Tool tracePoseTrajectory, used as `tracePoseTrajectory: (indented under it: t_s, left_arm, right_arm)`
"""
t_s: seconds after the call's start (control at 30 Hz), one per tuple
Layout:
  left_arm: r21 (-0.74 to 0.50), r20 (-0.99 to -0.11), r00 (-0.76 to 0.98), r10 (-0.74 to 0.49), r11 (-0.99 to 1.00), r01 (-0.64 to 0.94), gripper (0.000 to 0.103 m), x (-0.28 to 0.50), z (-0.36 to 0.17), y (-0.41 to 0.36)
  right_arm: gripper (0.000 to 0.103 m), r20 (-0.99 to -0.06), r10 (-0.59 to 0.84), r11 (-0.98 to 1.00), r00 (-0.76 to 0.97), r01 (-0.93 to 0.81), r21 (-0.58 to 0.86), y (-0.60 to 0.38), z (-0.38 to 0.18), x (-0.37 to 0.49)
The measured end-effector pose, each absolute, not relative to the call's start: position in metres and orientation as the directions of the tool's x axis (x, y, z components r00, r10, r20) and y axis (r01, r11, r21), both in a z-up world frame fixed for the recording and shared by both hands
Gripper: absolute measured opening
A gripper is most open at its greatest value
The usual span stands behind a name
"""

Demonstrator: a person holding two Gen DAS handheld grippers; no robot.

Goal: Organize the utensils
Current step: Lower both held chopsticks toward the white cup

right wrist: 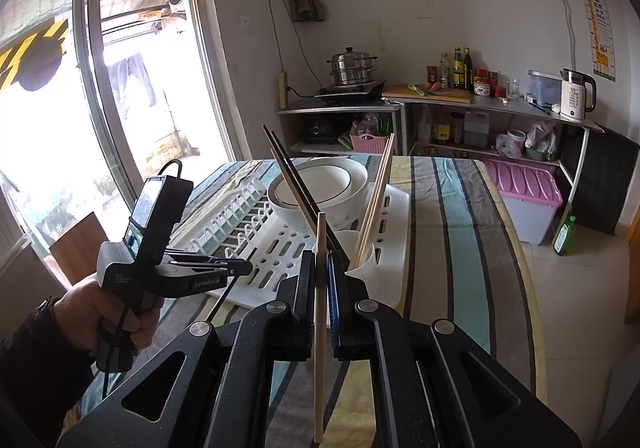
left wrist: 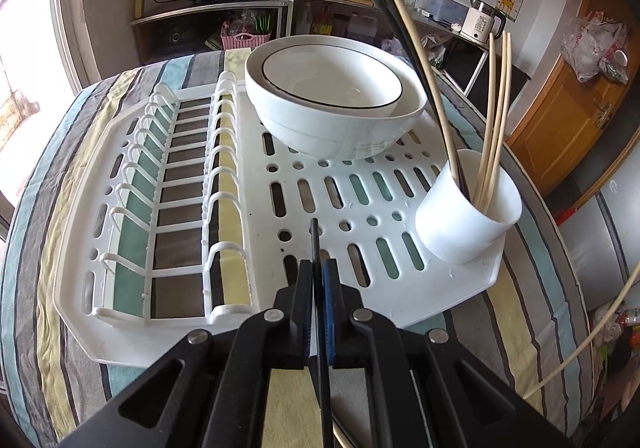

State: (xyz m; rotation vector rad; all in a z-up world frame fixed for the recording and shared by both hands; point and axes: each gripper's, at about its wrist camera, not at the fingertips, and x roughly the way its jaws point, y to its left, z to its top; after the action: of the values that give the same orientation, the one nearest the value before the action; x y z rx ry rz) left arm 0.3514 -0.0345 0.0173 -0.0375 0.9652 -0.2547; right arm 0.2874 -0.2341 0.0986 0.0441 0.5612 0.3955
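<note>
A white utensil cup (left wrist: 468, 214) stands at the right corner of the white drying rack (left wrist: 172, 288) and holds several wooden and black chopsticks (left wrist: 496, 108). My left gripper (left wrist: 319, 268) is shut on a black chopstick (left wrist: 314, 244), low over the rack's front. My right gripper (right wrist: 320, 260) is shut on a wooden chopstick (right wrist: 319, 312), held upright just short of the cup (right wrist: 360, 252). The left gripper (right wrist: 240, 268) also shows in the right wrist view. Two stacked white bowls (left wrist: 332, 104) sit at the back of the rack.
The rack lies on a striped tablecloth (left wrist: 40, 248). The plate slots (left wrist: 168, 184) fill the rack's left half. A counter with a steamer pot (right wrist: 352, 68), bottles and a kettle (right wrist: 576, 94) lines the far wall. A pink-lidded bin (right wrist: 524, 188) stands on the floor.
</note>
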Motion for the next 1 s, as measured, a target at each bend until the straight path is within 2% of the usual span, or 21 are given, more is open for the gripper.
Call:
tracePoseTrajectory:
  t_s: [0.43, 1.0]
  left_arm:
    - [-0.144, -0.684, 0.669, -0.290, 0.953, 0.266, 0.005, 0.289, 0.100, -0.020]
    - [-0.117, -0.581, 0.738, -0.344, 0.932, 0.342, 0.005, 0.265, 0.161, -0.028]
  right_arm:
    - [0.006, -0.479, 0.377, 0.924, 0.793, -0.358, 0.134, -0.233, 0.115, 0.273]
    - [0.006, -0.443, 0.359, 0.931, 0.821, -0.346, 0.113, -0.232, 0.137, 0.280]
